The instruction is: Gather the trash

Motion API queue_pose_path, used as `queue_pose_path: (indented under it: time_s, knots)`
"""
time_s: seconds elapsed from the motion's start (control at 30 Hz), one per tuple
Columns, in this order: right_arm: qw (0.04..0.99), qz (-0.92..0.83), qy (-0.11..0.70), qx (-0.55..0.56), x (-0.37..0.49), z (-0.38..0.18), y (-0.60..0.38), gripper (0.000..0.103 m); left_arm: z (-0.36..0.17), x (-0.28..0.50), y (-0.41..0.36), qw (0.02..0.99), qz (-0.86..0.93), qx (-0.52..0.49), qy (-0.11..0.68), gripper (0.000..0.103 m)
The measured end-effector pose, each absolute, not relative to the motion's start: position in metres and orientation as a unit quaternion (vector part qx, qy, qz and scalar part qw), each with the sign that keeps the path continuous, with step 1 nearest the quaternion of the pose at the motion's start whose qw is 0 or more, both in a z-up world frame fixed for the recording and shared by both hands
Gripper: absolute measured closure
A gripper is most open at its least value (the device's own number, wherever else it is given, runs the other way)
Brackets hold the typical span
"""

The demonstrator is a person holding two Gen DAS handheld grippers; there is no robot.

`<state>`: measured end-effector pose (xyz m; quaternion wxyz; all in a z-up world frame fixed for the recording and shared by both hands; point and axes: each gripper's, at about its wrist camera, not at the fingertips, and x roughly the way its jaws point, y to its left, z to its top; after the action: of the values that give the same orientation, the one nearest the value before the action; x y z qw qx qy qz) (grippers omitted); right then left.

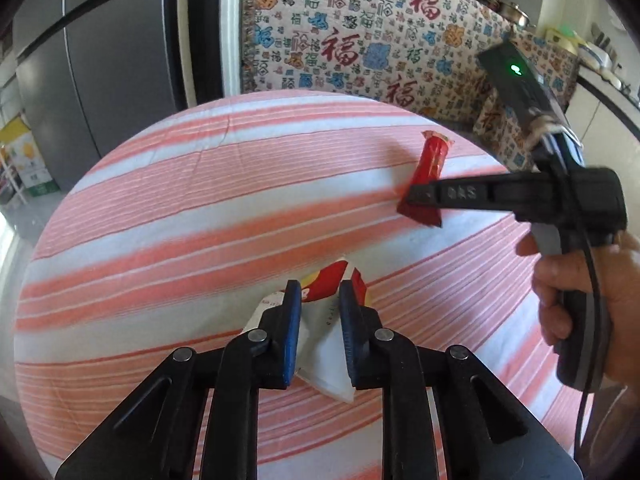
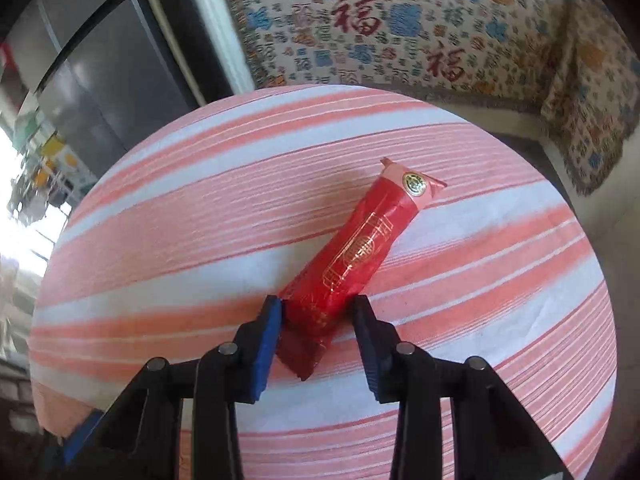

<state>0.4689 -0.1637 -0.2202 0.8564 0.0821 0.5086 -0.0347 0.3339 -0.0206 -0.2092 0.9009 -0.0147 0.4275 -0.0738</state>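
Left wrist view: the left gripper [image 1: 320,292] is clamped on a crumpled white and red wrapper [image 1: 326,344] above the striped worktop [image 1: 180,220]. Right wrist view: the right gripper [image 2: 316,308] grips the near end of a long red packet [image 2: 348,256], which lies across the worktop pointing toward the patterned cloth [image 2: 400,28].

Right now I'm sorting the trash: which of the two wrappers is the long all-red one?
The long red wrapper between the right tool's fingers, with a gold seal at its far end. The other, the white-and-red wrapper in the left tool, is crumpled.
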Motion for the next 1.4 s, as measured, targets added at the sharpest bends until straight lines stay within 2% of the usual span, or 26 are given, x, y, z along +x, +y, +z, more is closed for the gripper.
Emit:
queue_pose_path:
  time_s: [0.07,0.13,0.2,0.27,0.3,0.4,0.47,0.5,0.57,0.63,0.73,0.8,0.93,0.97,1.0,1.1,1.13,1.17,1.27,1.4]
  knots:
    - [0.859,0.006,0.51,0.039,0.456,-0.214,-0.164,0.08,-0.208,0.333,-0.016,0.897,-0.082,-0.018,0.434,0.083]
    - [0.853,0.064,0.518,-0.019,0.44,-0.206,-0.162,0.081,-0.205,0.329,-0.013,0.895,-0.091,-0.011,0.437,0.07]
    - [0.841,0.112,0.523,-0.083,0.412,-0.198,-0.16,0.081,-0.202,0.324,-0.008,0.894,-0.101,-0.006,0.436,0.036]
    - [0.825,0.137,0.535,-0.119,0.379,-0.194,-0.163,0.081,-0.2,0.32,-0.005,0.893,-0.112,-0.002,0.436,0.022]
    - [0.82,0.145,0.54,-0.124,0.364,-0.194,-0.166,0.081,-0.201,0.32,-0.006,0.891,-0.12,-0.001,0.437,0.017]
    - [0.82,0.146,0.538,-0.132,0.327,-0.195,-0.181,0.079,-0.206,0.322,-0.012,0.889,-0.144,0.0,0.434,0.013]
    - [0.828,0.14,0.53,-0.117,0.309,-0.198,-0.19,0.077,-0.213,0.324,-0.024,0.889,-0.146,0.02,0.435,0.011]
    - [0.832,0.138,0.527,-0.101,0.303,-0.199,-0.195,0.072,-0.218,0.325,-0.03,0.888,-0.142,0.039,0.435,0.011]
    - [0.838,0.135,0.527,-0.054,0.296,-0.202,-0.206,0.044,-0.229,0.327,-0.044,0.884,-0.133,0.083,0.44,0.011]
    - [0.842,0.125,0.524,-0.011,0.29,-0.204,-0.215,0.042,-0.236,0.326,-0.053,0.885,-0.113,0.122,0.435,0.011]
    - [0.837,0.105,0.535,0.036,0.286,-0.21,-0.225,0.042,-0.235,0.327,-0.053,0.89,-0.118,0.107,0.428,0.011]
    - [0.84,0.093,0.533,0.042,0.284,-0.214,-0.227,0.04,-0.233,0.325,-0.049,0.894,-0.102,0.103,0.423,0.03]
    - [0.85,0.085,0.52,0.029,0.279,-0.216,-0.218,0.034,-0.227,0.316,-0.036,0.897,-0.089,0.06,0.429,0.052]
    - [0.852,0.083,0.516,0.026,0.278,-0.217,-0.217,0.033,-0.225,0.312,-0.033,0.895,-0.084,0.044,0.435,0.06]
    - [0.854,0.082,0.514,0.022,0.279,-0.217,-0.216,0.033,-0.224,0.306,-0.031,0.893,-0.077,0.031,0.443,0.063]
    - [0.855,0.083,0.511,0.01,0.28,-0.219,-0.217,0.033,-0.223,0.287,-0.029,0.887,-0.062,0.01,0.457,0.061]
    - [0.854,0.085,0.513,0.011,0.279,-0.218,-0.219,0.033,-0.222,0.282,-0.03,0.886,-0.063,0.007,0.46,0.058]
    - [0.85,0.089,0.519,0.013,0.28,-0.217,-0.221,0.033,-0.221,0.279,-0.029,0.884,-0.065,0.002,0.463,0.05]
    - [0.835,0.094,0.54,0.038,0.285,-0.211,-0.232,0.033,-0.217,0.275,-0.028,0.877,-0.083,-0.005,0.472,0.045]
    - [0.83,0.077,0.547,0.077,0.303,-0.187,-0.249,0.033,-0.207,0.278,-0.03,0.877,-0.095,0.013,0.47,0.027]
